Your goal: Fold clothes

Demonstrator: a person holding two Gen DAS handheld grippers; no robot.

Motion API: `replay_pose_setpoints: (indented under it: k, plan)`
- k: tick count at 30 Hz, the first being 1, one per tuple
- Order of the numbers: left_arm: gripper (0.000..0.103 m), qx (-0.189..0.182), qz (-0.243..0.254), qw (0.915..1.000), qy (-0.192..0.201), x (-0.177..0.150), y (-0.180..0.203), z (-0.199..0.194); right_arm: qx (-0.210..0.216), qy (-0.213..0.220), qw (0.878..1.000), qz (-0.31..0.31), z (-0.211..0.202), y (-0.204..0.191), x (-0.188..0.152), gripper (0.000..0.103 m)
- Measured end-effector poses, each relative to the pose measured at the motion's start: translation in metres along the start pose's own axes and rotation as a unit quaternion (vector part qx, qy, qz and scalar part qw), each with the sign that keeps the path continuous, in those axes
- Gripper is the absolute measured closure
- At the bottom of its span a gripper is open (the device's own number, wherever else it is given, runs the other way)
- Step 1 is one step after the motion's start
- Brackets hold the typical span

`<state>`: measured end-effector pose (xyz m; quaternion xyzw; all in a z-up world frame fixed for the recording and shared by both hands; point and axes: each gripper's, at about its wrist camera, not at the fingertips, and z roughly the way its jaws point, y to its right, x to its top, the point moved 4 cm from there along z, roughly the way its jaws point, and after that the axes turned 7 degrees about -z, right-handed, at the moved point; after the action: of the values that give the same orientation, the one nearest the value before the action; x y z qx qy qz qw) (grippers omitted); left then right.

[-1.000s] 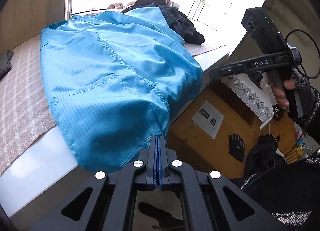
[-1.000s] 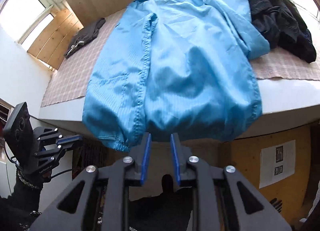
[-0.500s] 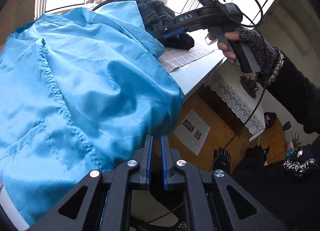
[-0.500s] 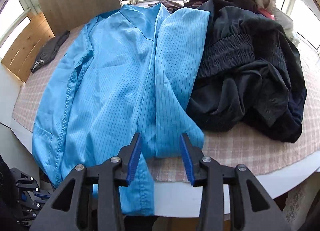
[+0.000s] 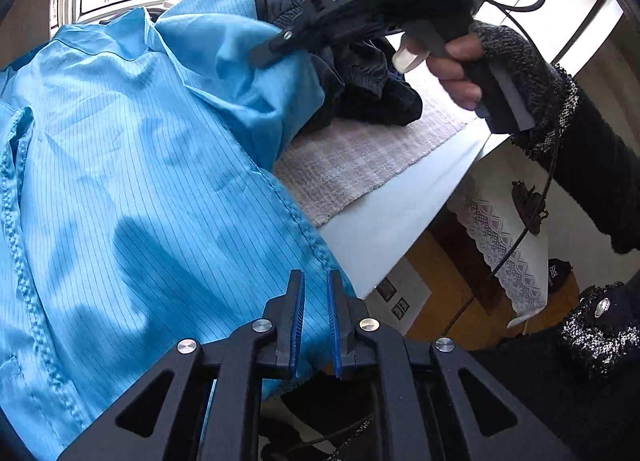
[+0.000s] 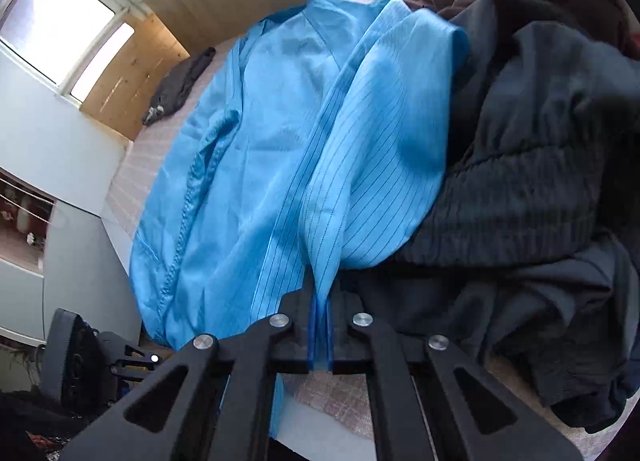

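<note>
Jacket sleeve (image 6: 360,165) now between right fingers (image 6: 314,317)

The person is wearing a black sleeve (image 5: 600,165) with a speckled knit cuff (image 5: 524,77). Each black gripper (image 5: 316,325) is showing blue finger pads (image 5: 298,321), 4 silver screws and a "DAS" marking.

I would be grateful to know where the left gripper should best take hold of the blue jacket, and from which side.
Grip the stitched hem edge of the blue jacket where it hangs over the front of the table, coming from the front, below the edge. There the cloth is a free, thin fold, and the open left gripper is already lined up with it. The right gripper is shut on the sleeve end.
</note>
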<state>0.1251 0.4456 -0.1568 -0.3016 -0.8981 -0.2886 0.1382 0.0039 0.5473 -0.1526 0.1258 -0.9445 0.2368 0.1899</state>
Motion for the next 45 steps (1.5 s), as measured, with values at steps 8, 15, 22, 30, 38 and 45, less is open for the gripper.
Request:
replay_pose_setpoints:
  k: [8, 15, 22, 30, 38, 45]
  plan:
    - [0.09, 0.007, -0.033, 0.9994, -0.012, -0.007, -0.014, 0.002, -0.114, 0.185, 0.975, 0.05, -0.173, 0.083, 0.083, 0.1]
    - [0.088, 0.005, -0.038, 0.9985, -0.039, -0.016, -0.008, 0.018, -0.23, 0.186, 0.954, 0.042, -0.191, 0.134, 0.125, 0.1]
    - [0.088, 0.007, -0.046, 0.9979, -0.045, -0.022, -0.009, 0.007, -0.305, 0.128, 0.944, -0.019, -0.158, 0.134, 0.179, 0.1]
    - [0.088, -0.027, -0.062, 0.9945, -0.08, -0.025, 0.003, 0.042, -0.259, 0.122, 0.958, 0.025, -0.149, 0.163, 0.162, 0.1]
    - [0.082, -0.029, 0.004, 0.9995, 0.01, 0.076, 0.03, 0.023, -0.154, 0.116, 0.98, 0.039, -0.171, 0.137, 0.141, 0.1]
    - [0.064, -0.01, 0.038, 0.9962, 0.078, 0.226, 0.061, 0.068, -0.173, 0.078, 0.982, 0.025, -0.155, 0.139, 0.13, 0.1]
